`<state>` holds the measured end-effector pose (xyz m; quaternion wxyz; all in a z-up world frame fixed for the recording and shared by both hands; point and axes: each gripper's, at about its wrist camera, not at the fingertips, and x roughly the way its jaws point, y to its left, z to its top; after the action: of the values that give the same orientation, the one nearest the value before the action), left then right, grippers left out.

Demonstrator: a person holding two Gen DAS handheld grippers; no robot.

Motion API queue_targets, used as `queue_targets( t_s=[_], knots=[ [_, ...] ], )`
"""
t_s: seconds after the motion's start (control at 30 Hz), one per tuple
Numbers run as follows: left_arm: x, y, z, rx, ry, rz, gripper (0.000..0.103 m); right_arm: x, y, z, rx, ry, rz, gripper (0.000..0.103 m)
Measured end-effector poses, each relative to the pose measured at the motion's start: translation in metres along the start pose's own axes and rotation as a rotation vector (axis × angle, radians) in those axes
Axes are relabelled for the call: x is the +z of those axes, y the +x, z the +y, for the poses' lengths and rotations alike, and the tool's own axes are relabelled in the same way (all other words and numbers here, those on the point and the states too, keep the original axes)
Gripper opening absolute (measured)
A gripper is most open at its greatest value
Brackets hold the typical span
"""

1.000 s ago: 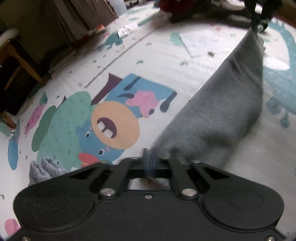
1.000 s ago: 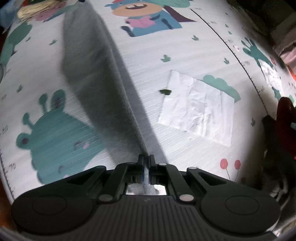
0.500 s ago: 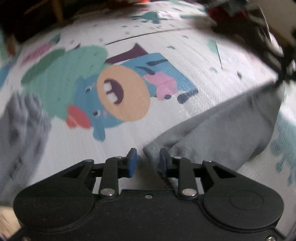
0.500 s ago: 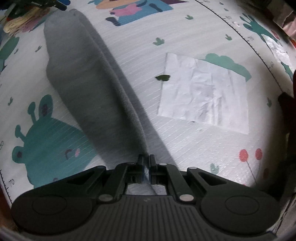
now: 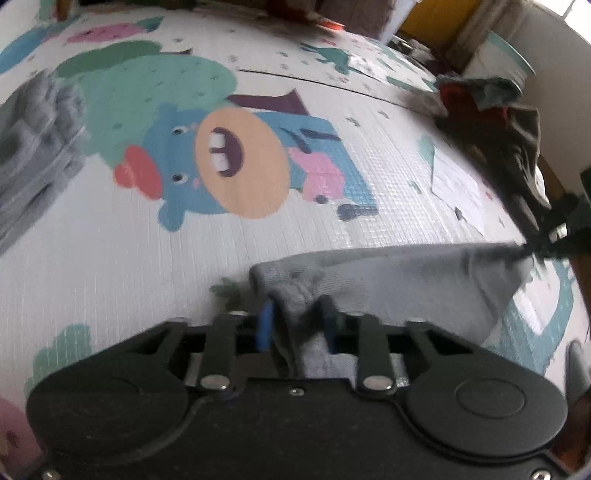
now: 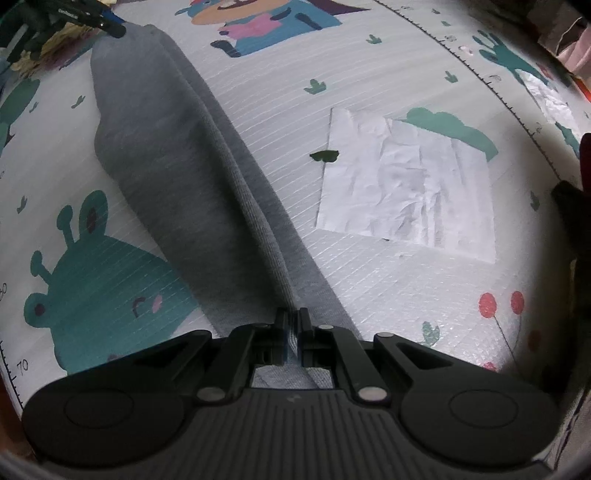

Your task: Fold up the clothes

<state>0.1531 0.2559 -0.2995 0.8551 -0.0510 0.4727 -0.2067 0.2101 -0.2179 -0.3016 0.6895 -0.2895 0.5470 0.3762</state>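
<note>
A long grey garment (image 6: 166,147) lies folded lengthwise on the cartoon play mat (image 6: 369,55), stretched between both grippers. My right gripper (image 6: 294,321) is shut on its near end. In the right wrist view my left gripper (image 6: 110,27) sits at the garment's far end, top left. In the left wrist view that end of the grey garment (image 5: 406,280) is bunched between the blue-padded fingers of my left gripper (image 5: 295,317), whose jaws are closing and touch the cloth on both sides. My right gripper (image 5: 543,243) shows at the far right, pinching the other end.
A crumpled white paper sheet (image 6: 406,184) lies flat on the mat right of the garment. A heap of dark and red clothes (image 5: 498,110) sits at the mat's far edge. A grey knitted garment (image 5: 33,140) lies at the left.
My left gripper let go of the garment's end, rolled, and took the bunched end between its fingers again. The garment sank from hanging taut to lying on the mat. My right gripper kept its grip.
</note>
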Motion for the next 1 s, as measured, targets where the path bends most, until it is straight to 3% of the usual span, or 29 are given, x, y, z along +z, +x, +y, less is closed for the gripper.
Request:
queue_targets(
  t_s=[0.1,0.27,0.53,0.8,0.97,1.0],
  knots=[
    [0.005,-0.015,-0.009,-0.036,0.04,-0.059,0.01,-0.003,-0.008,-0.006,0.008,0.005,-0.014,0.005],
    [0.014,-0.009,-0.005,-0.006,0.019,-0.076,0.01,-0.009,-0.017,-0.019,0.005,0.053,-0.033,0.005],
    [0.019,0.032,0.003,0.082,-0.03,-0.035,0.01,-0.005,0.006,-0.022,-0.003,0.083,0.025,0.005],
    [0.017,0.031,0.005,0.086,-0.063,-0.05,0.01,-0.006,0.008,-0.03,0.01,0.13,0.034,0.005],
    [0.017,0.029,0.005,0.085,-0.06,-0.05,0.01,-0.006,-0.003,-0.04,0.077,0.19,0.055,0.006],
    [0.017,0.03,0.005,0.089,-0.057,-0.046,0.01,-0.008,-0.004,-0.04,0.034,0.178,0.056,0.007]
  ],
)
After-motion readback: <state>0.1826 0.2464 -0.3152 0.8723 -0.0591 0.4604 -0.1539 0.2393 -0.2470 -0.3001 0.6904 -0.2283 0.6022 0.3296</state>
